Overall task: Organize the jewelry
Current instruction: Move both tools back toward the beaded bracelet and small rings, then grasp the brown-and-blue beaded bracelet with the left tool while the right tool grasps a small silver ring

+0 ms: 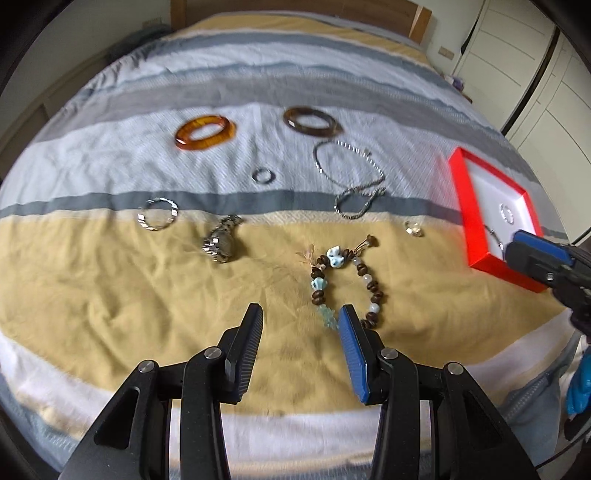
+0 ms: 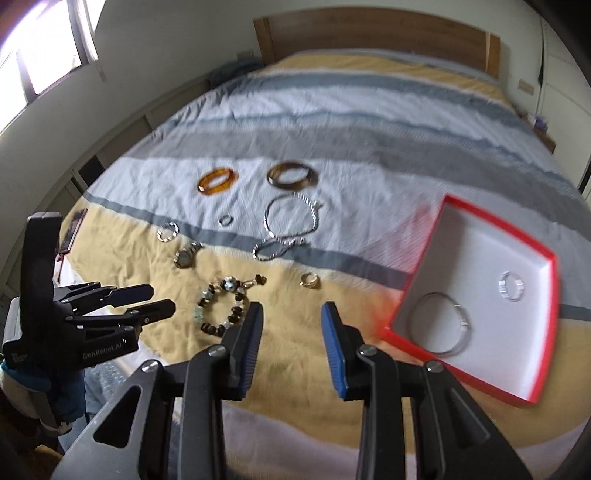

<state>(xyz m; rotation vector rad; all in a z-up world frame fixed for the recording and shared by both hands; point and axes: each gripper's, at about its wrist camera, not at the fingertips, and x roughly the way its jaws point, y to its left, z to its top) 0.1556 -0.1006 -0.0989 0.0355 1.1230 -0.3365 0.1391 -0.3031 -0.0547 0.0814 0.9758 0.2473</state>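
Jewelry lies spread on a striped bedspread. A beaded bracelet (image 1: 347, 280) (image 2: 227, 304) lies just ahead of my open, empty left gripper (image 1: 303, 314) (image 2: 162, 299). An amber bangle (image 1: 205, 132) (image 2: 218, 181), a brown bangle (image 1: 312, 120) (image 2: 291, 175), a silver chain (image 1: 351, 173) (image 2: 291, 225), a watch (image 1: 221, 240) (image 2: 186, 254), small rings (image 1: 264, 175) and a gold ring (image 1: 413, 229) (image 2: 310, 281) lie farther off. A red-rimmed white box (image 2: 546, 332) (image 1: 469, 206) on the right holds a silver bangle (image 2: 439, 325) and a small bracelet (image 2: 511, 290). My right gripper (image 2: 291, 314) (image 1: 524, 251) is open and empty near the box's front corner.
The wooden headboard (image 2: 369, 29) stands at the far end of the bed. A white wardrobe (image 1: 535, 74) is on the right. A window (image 2: 37, 48) and low cabinets are on the left. A faceted silver bracelet (image 1: 157, 214) lies left of the watch.
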